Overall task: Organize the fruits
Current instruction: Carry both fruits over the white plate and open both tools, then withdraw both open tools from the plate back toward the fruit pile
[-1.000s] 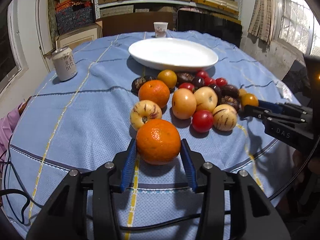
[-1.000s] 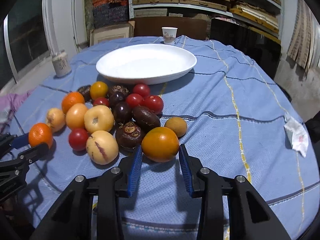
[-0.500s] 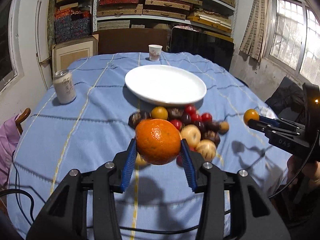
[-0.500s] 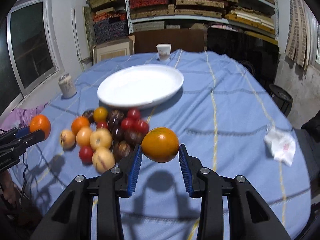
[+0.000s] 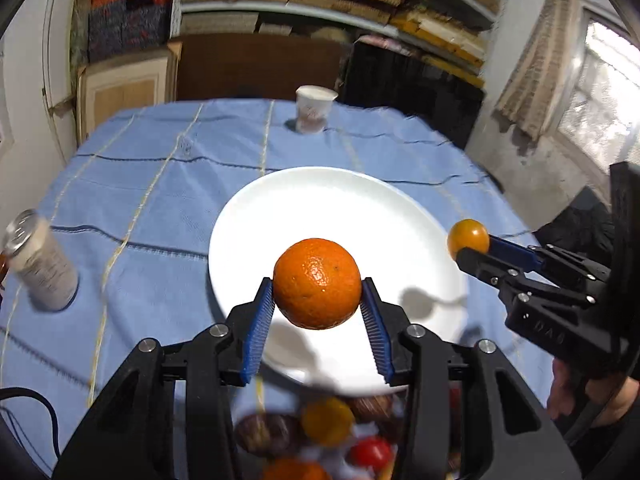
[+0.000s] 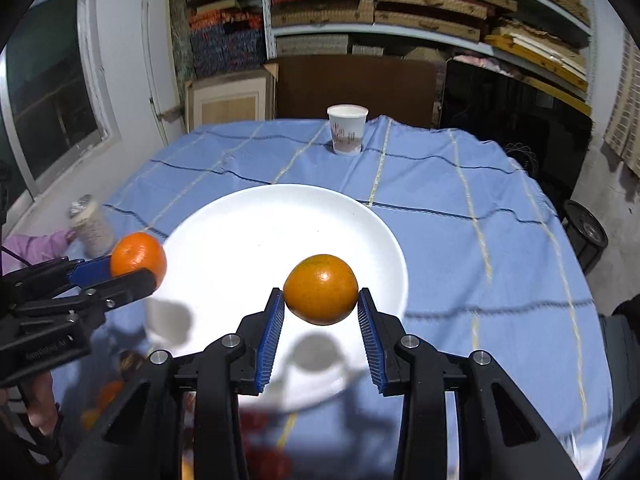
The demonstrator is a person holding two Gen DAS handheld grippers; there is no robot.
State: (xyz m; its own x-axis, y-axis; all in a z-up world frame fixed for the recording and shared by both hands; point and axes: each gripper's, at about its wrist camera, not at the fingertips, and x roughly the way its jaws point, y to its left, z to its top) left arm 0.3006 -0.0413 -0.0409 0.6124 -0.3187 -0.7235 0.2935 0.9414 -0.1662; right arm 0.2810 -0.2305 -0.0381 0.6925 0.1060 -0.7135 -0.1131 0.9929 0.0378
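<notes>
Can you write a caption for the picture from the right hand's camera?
Right gripper holds a yellow-orange fruit above the white plate, while the left gripper brings an orange.

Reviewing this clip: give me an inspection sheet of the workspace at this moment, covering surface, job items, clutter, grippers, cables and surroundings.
Surface: table under a blue cloth with yellow and dark lines.
Job's things: white plate, nothing lying on it; orange and a yellower fruit held above it; fruit pile at the plate's near edge, blurred.
Clutter: can left of the plate; paper cup at the far edge.
Grippers: left gripper shut on the orange; right gripper shut on the fruit.
Cables: black cable beside the left gripper.
Surroundings: stacked shelves, window with curtain, brown board behind the table.
</notes>
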